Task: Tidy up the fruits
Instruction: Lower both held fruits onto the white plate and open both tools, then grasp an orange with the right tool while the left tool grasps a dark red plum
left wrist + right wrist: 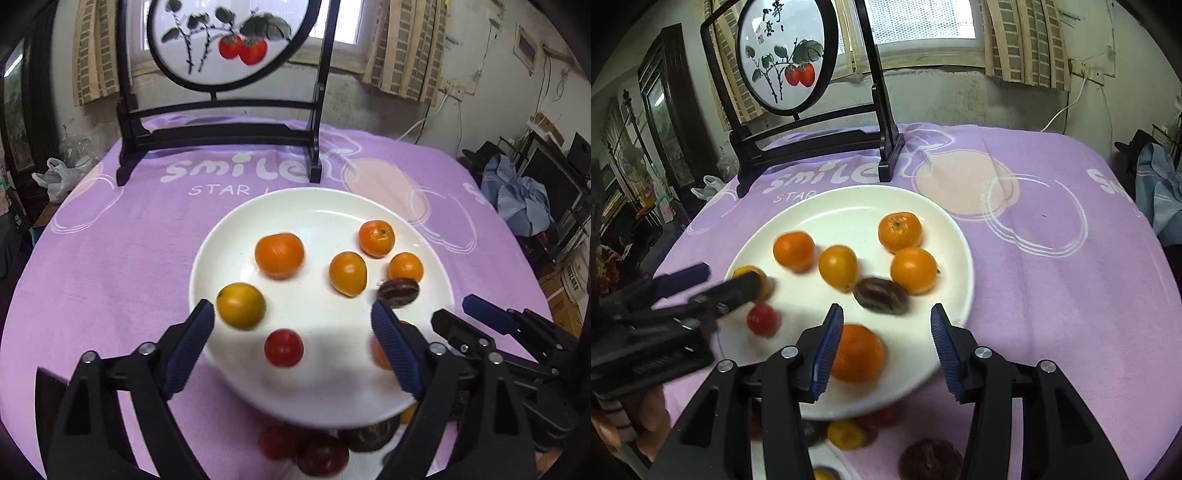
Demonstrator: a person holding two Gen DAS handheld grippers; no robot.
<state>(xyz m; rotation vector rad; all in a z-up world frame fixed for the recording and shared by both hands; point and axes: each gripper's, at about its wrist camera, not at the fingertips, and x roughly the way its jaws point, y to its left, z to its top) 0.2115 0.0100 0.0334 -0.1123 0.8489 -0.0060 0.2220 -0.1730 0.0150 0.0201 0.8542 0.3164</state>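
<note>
Nearest the cameras, several loose fruits [846, 434] lie on the purple tablecloth [1052, 295] just below the near rim of the white plate [849, 199]; they are blurred.

The left gripper [293, 317] stands over the near left part of the plate. Its jaws are spread wide and grip nothing. A red fruit [283, 348] and a yellow-orange fruit [241, 305] lie on the plate between and just ahead of its fingers.

The right gripper [886, 325] stands over the near right part of the plate. Its jaws are parted and hold nothing; an orange fruit [858, 352] lies on the plate beside the left finger.

Further in, four orange fruits and one dark brown fruit [881, 295] rest on the plate.

Beyond the plate stands a framed round painting [229, 40] on a dark stand.
</note>
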